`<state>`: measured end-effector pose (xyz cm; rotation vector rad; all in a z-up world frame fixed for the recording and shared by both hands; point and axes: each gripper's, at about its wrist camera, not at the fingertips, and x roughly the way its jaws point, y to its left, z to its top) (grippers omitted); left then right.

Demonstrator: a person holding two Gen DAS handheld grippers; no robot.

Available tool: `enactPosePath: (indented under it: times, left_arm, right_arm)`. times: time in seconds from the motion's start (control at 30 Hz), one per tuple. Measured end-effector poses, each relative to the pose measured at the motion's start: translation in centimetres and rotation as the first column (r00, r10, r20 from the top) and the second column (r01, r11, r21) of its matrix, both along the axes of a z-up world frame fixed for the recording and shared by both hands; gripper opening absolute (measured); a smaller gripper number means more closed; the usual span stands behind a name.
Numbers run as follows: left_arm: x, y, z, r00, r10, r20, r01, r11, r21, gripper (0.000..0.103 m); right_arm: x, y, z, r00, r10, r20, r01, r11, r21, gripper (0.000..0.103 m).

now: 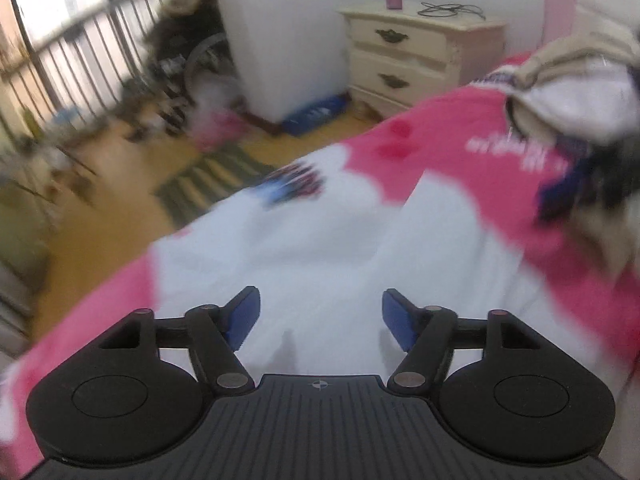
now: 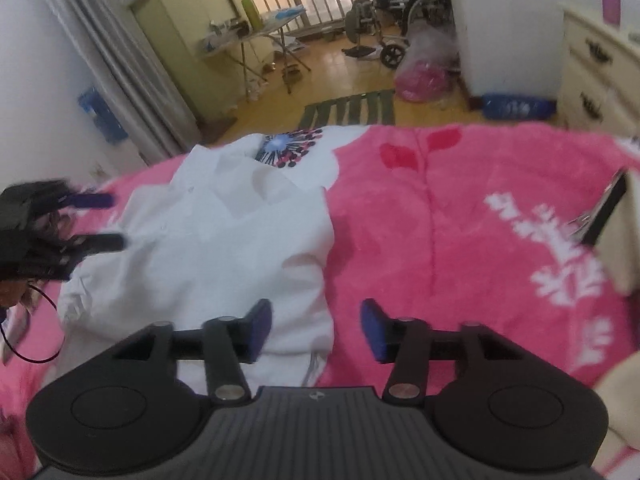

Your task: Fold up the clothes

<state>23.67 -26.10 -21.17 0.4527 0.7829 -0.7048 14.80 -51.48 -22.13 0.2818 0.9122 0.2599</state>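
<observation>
White cotton, by the look of it: a white shirt (image 2: 224,240) lay spread on the pink blanket (image 2: 460,216) of the bed, collar end toward the far edge, where a dark starburst print (image 2: 286,148) showed at the neck. Its long axis ran away from both tools, roughly in line with the view along their fingers. Part of the body looked laid over itself, with a crease showing below the collar (whether that was a finished fold or loose lie could not be settled).

The left tool (image 1: 320,318) hung directly over the near part of the shirt, its blue pads spread wide with nothing between them; white cloth filled the gap beneath. In the right wrist view the same tool (image 2: 94,220) appeared at the shirt's left side, fingers parted.

The right tool (image 2: 316,330) was likewise spread and empty. It sat astride the shirt's right-hand edge, the left pad over white cloth, the right pad over bare blanket.

A heap of other clothes (image 1: 576,80) lay at the bed's far right, well apart from the shirt.

In my judgement the left tool was nearer the body of the garment, the right better placed for its side hem. The scene fitted a shirt being laid out as readily as one mid-fold.
</observation>
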Motion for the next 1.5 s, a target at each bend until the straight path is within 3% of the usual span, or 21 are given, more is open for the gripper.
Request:
enactPosePath:
  times: [0.1,0.2,0.3,0.37,0.43,0.47,0.5,0.53,0.6,0.63,0.73,0.87,0.93,0.97,1.0,1.03,1.17,1.27,1.33,1.4,1.5]
  left_arm:
    - [3.1,-5.8,-0.5,0.989,0.004,-0.144,-0.014,0.998,-0.066,0.076]
    - [4.9,-10.3,-2.3,0.972,0.033,-0.234,-0.055,0.995,-0.087,0.076]
    - [5.7,-13.2,-4.3,0.964,0.081,-0.252,-0.105,0.991,-0.083,0.076]
    - [6.0,-14.5,-5.7,0.959,0.123,-0.255,-0.137,0.99,-0.036,0.07]
    - [6.3,-15.4,-7.1,0.951,0.166,-0.261,-0.163,0.986,0.034,0.038]
    - [6.5,-15.2,-7.5,0.941,0.193,-0.276,-0.189,0.981,0.041,0.029]
    - [6.7,-15.0,-7.9,0.931,0.219,-0.292,-0.215,0.975,0.047,0.014]
    - [7.0,-14.3,-7.8,0.921,0.241,-0.306,-0.251,0.968,0.007,0.009]
    - [7.5,-12.7,-7.3,0.898,0.283,-0.337,-0.331,0.939,-0.093,0.003]
    - [7.8,-11.8,-6.9,0.884,0.303,-0.355,-0.374,0.915,-0.151,0.002]
    - [8.5,-9.1,-6.3,0.84,0.368,-0.4,-0.503,0.803,-0.318,0.001]
    - [9.2,-7.6,-7.4,0.798,0.413,-0.439,-0.566,0.764,-0.311,0.001]
    - [9.3,-6.6,-6.9,0.794,0.416,-0.443,-0.572,0.758,-0.314,0.005]
    - [9.4,-6.0,-6.6,0.792,0.417,-0.446,-0.575,0.755,-0.316,0.009]
    - [9.6,-5.2,-5.7,0.795,0.411,-0.447,-0.573,0.751,-0.328,0.017]
    - [9.6,-3.9,-4.1,0.807,0.404,-0.43,-0.561,0.751,-0.348,0.025]
    - [9.4,2.8,3.4,0.855,0.4,-0.331,-0.513,0.749,-0.419,0.039]
    - [7.6,9.6,10.2,0.872,0.462,-0.163,-0.484,0.762,-0.43,0.05]
    - [5.5,13.5,13.1,0.847,0.531,-0.018,-0.498,0.782,-0.374,0.059]
    - [3.1,17.1,15.1,0.808,0.575,0.131,-0.521,0.8,-0.296,0.062]
    - [0.2,20.2,13.0,0.774,0.585,0.243,-0.571,0.81,-0.132,0.064]
  right_arm:
    - [1.2,-0.6,-2.0,1.0,0.002,-0.019,0.0,0.996,0.088,0.058]
    - [1.9,-0.7,-3.8,0.999,-0.002,-0.043,0.009,0.989,0.15,0.058]
    - [2.1,-0.5,-4.9,0.998,0.009,-0.061,0.001,0.988,0.152,0.058]
    - [2.2,-0.4,-5.4,0.998,0.01,-0.068,0.001,0.988,0.152,0.058]
    - [2.3,-0.3,-5.6,0.997,0.01,-0.072,0.002,0.987,0.162,0.053]
    - [2.2,-0.2,-5.6,0.997,0.008,-0.074,0.003,0.987,0.158,0.048]
    - [2.1,-0.1,-5.6,0.997,0.009,-0.081,0.004,0.987,0.159,0.037]
    - [1.9,0.0,-5.5,0.996,0.009,-0.087,0.005,0.987,0.16,0.025]
    - [1.3,0.2,-5.3,0.996,-0.004,-0.093,0.019,0.986,0.164,0.01]
    - [0.7,0.3,-5.0,0.996,-0.022,-0.088,0.036,0.987,0.16,0.008]
    - [-0.5,0.3,-4.5,0.994,-0.071,-0.08,0.085,0.977,0.193,0.004]
    - [-1.2,0.1,-5.8,0.983,-0.122,-0.135,0.151,0.961,0.234,0.005]
    - [-1.2,-0.6,-6.5,0.974,-0.149,-0.171,0.193,0.941,0.278,0.01]
    - [-1.3,-1.3,-6.6,0.968,-0.174,-0.181,0.224,0.924,0.311,0.016]
    - [-1.5,-1.9,-6.4,0.964,-0.198,-0.178,0.248,0.911,0.331,0.035]
    - [-1.8,-2.5,-6.1,0.959,-0.222,-0.175,0.272,0.897,0.35,0.049]
    - [-3.3,-4.1,-4.0,0.948,-0.301,-0.102,0.318,0.882,0.348,0.051]
    - [-3.3,-2.6,-1.8,0.968,-0.25,-0.019,0.245,0.929,0.278,0.052]
    - [-3.3,-1.6,-0.3,0.977,-0.209,0.035,0.197,0.954,0.226,0.051]
    - [-3.3,-0.5,1.2,0.983,-0.166,0.085,0.149,0.974,0.17,0.05]
    - [-2.3,4.1,3.3,0.988,0.004,0.153,-0.011,0.999,0.046,0.047]
